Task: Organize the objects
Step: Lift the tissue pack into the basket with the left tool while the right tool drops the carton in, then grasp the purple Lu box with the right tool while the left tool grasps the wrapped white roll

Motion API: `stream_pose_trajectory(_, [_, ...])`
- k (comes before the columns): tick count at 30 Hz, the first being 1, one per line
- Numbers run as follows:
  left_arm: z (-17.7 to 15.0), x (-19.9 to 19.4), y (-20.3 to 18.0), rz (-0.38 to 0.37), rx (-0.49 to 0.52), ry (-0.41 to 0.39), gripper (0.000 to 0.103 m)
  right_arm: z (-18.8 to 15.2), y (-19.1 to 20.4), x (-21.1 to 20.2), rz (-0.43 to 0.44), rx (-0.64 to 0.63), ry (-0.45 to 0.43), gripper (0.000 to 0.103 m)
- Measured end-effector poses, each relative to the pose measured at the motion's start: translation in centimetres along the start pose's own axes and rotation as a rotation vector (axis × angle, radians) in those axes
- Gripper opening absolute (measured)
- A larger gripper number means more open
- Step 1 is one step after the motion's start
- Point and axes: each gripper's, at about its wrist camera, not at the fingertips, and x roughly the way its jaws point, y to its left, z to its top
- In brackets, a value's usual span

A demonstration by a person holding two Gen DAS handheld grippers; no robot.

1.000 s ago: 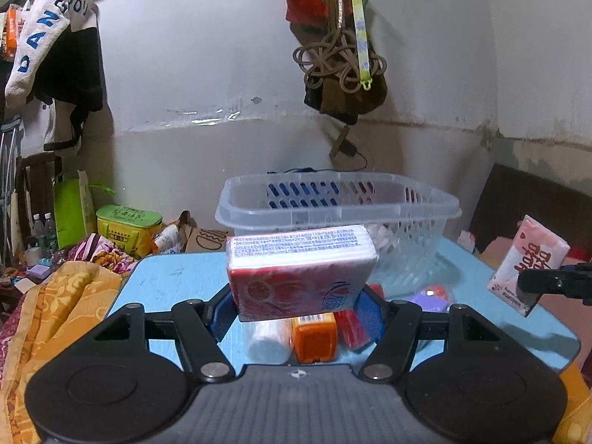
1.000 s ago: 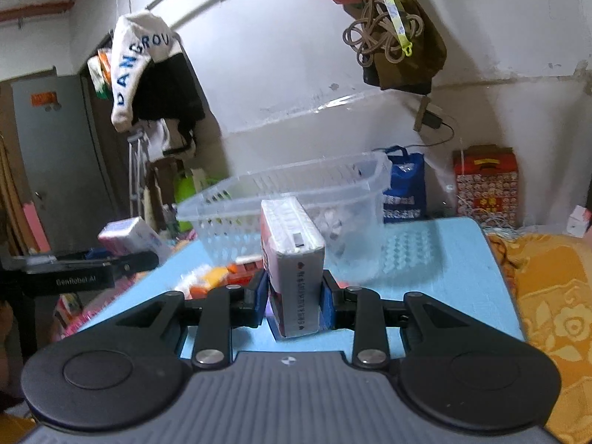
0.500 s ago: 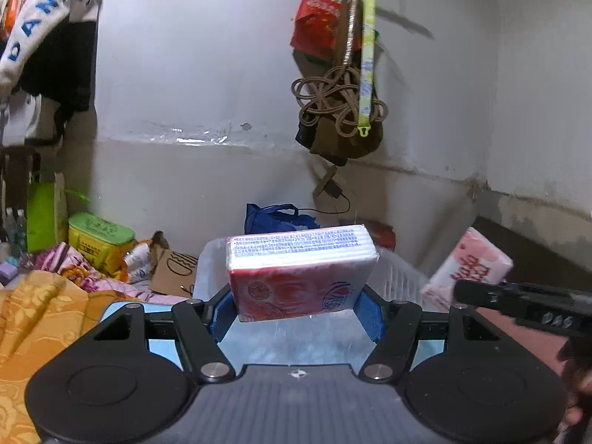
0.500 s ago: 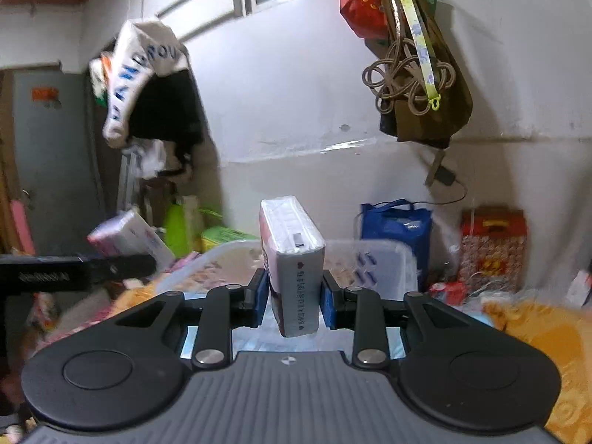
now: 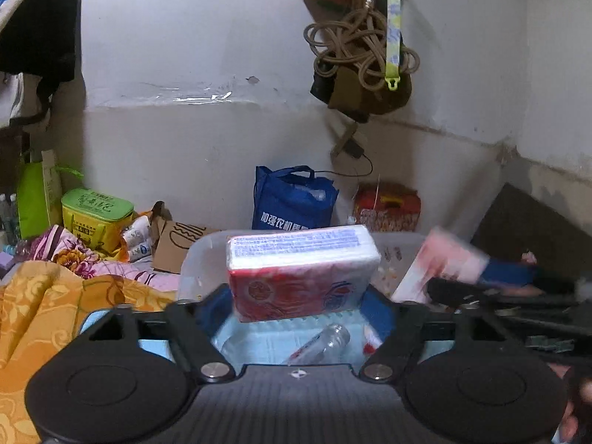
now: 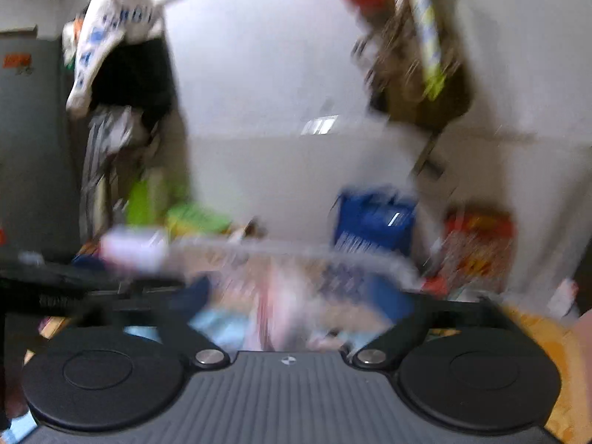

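My left gripper (image 5: 299, 296) is shut on a red and white tissue pack (image 5: 301, 272) and holds it over the clear plastic basket (image 5: 199, 259). A small bottle (image 5: 322, 344) lies inside the basket below it. In the left wrist view the right gripper comes in from the right with a pink tissue pack (image 5: 440, 262) at the basket's right side. The right wrist view is badly blurred: my right gripper (image 6: 296, 299) has its fingers spread wide, and a pink and white blur (image 6: 273, 307) hangs between them above the basket (image 6: 296, 259). The left gripper's pack (image 6: 133, 249) shows at the left.
An orange patterned blanket (image 5: 40, 314) lies left of the basket. Behind it stand a blue bag (image 5: 292, 199), a red box (image 5: 388, 207), a green tin (image 5: 96, 211) and a cardboard box (image 5: 177, 240). A rope and bag (image 5: 362, 59) hang on the wall.
Both grippers moved up and forward over the basket. The right gripper's fingers have spread apart from the pink pack. The left gripper keeps its hold on its pack.
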Motion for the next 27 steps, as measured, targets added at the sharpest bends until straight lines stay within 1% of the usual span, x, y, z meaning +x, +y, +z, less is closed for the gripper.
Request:
stream_pose_trajectory(1, [-0.2,-0.3,0.1,0.012,-0.003,-0.011,0.102,-0.1,-0.1,-1.5,-0.011,0.008,-0.038,0.103])
stream_pose_trajectory(2, [-0.4,-0.9,0.4,0.020,-0.014,-0.034,0.103,-0.3,-0.2,-2.5,-0.001,0.024,-0.049,0.103])
stream_pose_trajectory(4, [-0.7,-2.6,1.0,0.014,-0.041,-0.066,0.103,-1.4,-0.4,-5.2,0.040,0.063,-0.059,0.103])
stream_pose_trajectory(6, [-1.8,-4.9,1.6,-0.004,-0.045,-0.105,0.103,-3.1,-0.4,-7.1,0.046,0.085,-0.039,0.103])
stream_pose_trajectory(8, [-3.3,-6.5,2.0,-0.013,-0.050,-0.111,0.103,-5.8,-0.3,-8.6,0.076,0.134,-0.002,0.103])
stream_pose_trajectory(9, [-4.4,-7.1,2.2,-0.020,-0.054,-0.107,0.103,-7.1,-0.1,-8.9,0.096,0.163,0.027,0.103])
stream_pose_trajectory(10, [-5.3,-7.3,2.4,-0.022,-0.055,-0.094,0.103,-8.6,0.0,-9.1,0.110,0.190,0.076,0.103])
stream_pose_trajectory(12, [-7.7,-7.6,2.3,-0.008,-0.038,-0.041,0.103,-10.7,0.3,-9.0,0.087,0.171,0.170,0.103])
stream_pose_trajectory(13, [-8.8,-7.7,2.2,0.000,-0.030,-0.024,0.103,-11.4,0.4,-8.9,0.064,0.159,0.186,0.103])
stream_pose_trajectory(15, [-10.8,-8.1,1.9,0.014,0.004,0.013,0.103,-12.7,1.1,-9.3,0.022,0.110,0.191,0.103])
stream_pose_trajectory(17, [-11.6,-8.7,1.5,0.039,0.038,0.014,0.103,-13.0,2.2,-9.3,-0.008,0.040,0.216,0.103])
stream_pose_trajectory(19, [-12.0,-9.5,1.4,0.065,0.059,0.014,0.102,-13.0,2.9,-10.1,-0.002,-0.001,0.218,0.103])
stream_pose_trajectory(22, [-12.7,-10.9,2.2,0.064,0.041,0.009,0.102,-12.9,2.9,-11.1,0.021,0.013,0.207,0.103])
stream_pose_trajectory(25, [-13.6,-11.1,2.5,0.077,0.044,0.032,0.102,-13.4,2.9,-10.8,0.011,0.025,0.241,0.103])
stream_pose_trajectory(27, [-14.0,-11.2,2.4,0.084,0.061,0.046,0.100,-13.5,3.1,-10.9,0.009,0.011,0.249,0.103])
